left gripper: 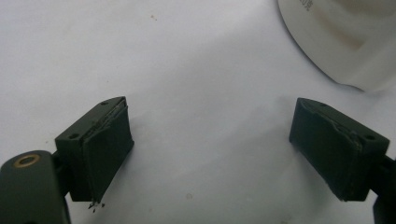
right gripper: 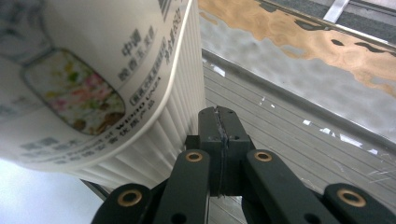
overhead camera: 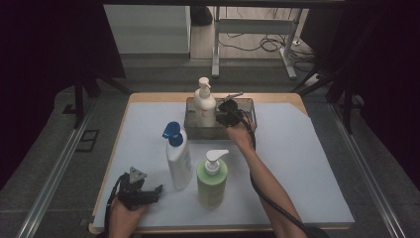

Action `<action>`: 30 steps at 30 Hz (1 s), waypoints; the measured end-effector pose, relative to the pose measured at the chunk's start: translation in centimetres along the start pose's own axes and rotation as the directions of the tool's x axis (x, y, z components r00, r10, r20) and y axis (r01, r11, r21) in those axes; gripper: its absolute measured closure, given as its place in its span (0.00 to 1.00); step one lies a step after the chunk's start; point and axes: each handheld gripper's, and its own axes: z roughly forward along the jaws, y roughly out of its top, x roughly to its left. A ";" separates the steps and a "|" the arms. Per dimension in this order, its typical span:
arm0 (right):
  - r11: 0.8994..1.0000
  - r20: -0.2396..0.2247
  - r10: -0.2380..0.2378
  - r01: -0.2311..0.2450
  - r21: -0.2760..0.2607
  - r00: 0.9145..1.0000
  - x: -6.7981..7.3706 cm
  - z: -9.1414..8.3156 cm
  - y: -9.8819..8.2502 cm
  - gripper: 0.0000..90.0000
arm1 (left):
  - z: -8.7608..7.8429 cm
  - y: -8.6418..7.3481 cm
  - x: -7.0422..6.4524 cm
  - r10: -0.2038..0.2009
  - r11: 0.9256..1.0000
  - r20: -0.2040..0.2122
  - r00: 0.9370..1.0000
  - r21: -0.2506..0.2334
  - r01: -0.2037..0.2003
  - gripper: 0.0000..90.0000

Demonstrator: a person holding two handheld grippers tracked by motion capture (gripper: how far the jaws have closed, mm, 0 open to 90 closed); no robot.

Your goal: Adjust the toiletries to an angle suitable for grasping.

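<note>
A cream pump bottle (overhead camera: 204, 103) stands in the left part of a clear grey bin (overhead camera: 245, 105) at the table's far side. My right gripper (overhead camera: 227, 113) hangs inside the bin just right of that bottle, jaws shut with nothing between them. In the right gripper view the shut gripper (right gripper: 220, 122) sits beside the bottle's ribbed side (right gripper: 168, 126), over the bin's floor (right gripper: 289, 140). My left gripper (overhead camera: 148, 192) rests low at the near left, open and empty. In the left gripper view its gripper (left gripper: 210, 154) spans bare white mat, with a white bottle's base (left gripper: 345, 37) ahead.
A white bottle with a blue pump (overhead camera: 178, 156) and a green bottle with a white pump (overhead camera: 212, 179) stand side by side on the white mat (overhead camera: 297, 163) near the front. The wooden table edge (overhead camera: 148, 97) rims the mat. Metal rails run along both sides.
</note>
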 end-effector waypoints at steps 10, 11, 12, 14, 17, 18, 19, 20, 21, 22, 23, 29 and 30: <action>1.000 -0.007 -0.007 0.007 0.004 1.000 0.6 0.4 0.2 0.99 | 0.0 0.0 0.0 0.000 1.000 0.000 1.000 0.000 0.000 0.14; 1.000 -0.006 -0.009 0.009 0.006 1.000 0.6 0.4 0.2 0.99 | 0.0 0.0 0.0 0.000 1.000 0.000 1.000 0.000 0.000 0.14; 1.000 -0.010 -0.008 0.008 0.009 1.000 0.7 0.5 0.2 0.99 | 0.0 0.0 0.0 0.000 1.000 0.000 1.000 0.000 0.000 0.14; 1.000 -0.008 -0.011 0.011 0.013 1.000 0.8 0.6 0.2 0.99 | 0.0 0.0 0.0 0.000 1.000 0.000 1.000 0.000 0.000 0.14; 1.000 -0.017 -0.006 0.006 0.012 1.000 1.1 0.8 0.3 0.99 | 0.0 0.0 0.0 0.000 1.000 0.000 1.000 0.000 0.000 0.14; 1.000 -0.019 -0.007 0.007 0.013 1.000 1.1 0.8 0.3 0.99 | 0.0 0.0 0.0 0.000 1.000 0.000 1.000 0.000 0.000 0.14; 1.000 -0.021 -0.008 0.009 0.014 1.000 1.2 0.9 0.3 0.99 | 0.0 0.0 0.0 0.000 1.000 0.000 1.000 0.000 0.000 0.14; 1.000 -0.022 -0.009 0.009 0.014 1.000 1.3 0.9 0.3 0.99 | 0.0 0.0 0.0 0.000 1.000 0.000 1.000 0.000 0.000 0.14; 1.000 -0.023 -0.010 0.010 0.015 1.000 1.4 1.0 0.4 0.99 | 0.0 0.0 0.0 0.000 1.000 0.000 1.000 0.000 0.000 0.14; 1.000 -0.024 -0.012 0.012 0.017 1.000 1.5 1.0 0.4 0.99 | 0.0 0.0 0.0 0.000 1.000 0.000 1.000 0.000 0.000 0.14; 1.000 -0.026 -0.013 0.013 0.018 1.000 1.6 1.1 0.4 0.99 | 0.0 0.0 0.0 0.000 1.000 0.000 1.000 0.000 0.000 0.14; 0.999 -0.035 -0.031 0.032 0.018 0.999 2.4 1.5 0.7 0.99 | 0.0 0.0 0.0 0.000 1.000 0.000 1.000 0.000 0.000 0.14; 0.999 -0.038 -0.033 0.034 0.019 0.999 2.5 1.5 0.7 0.99 | 0.0 0.0 0.0 0.000 1.000 0.000 1.000 0.000 0.000 0.14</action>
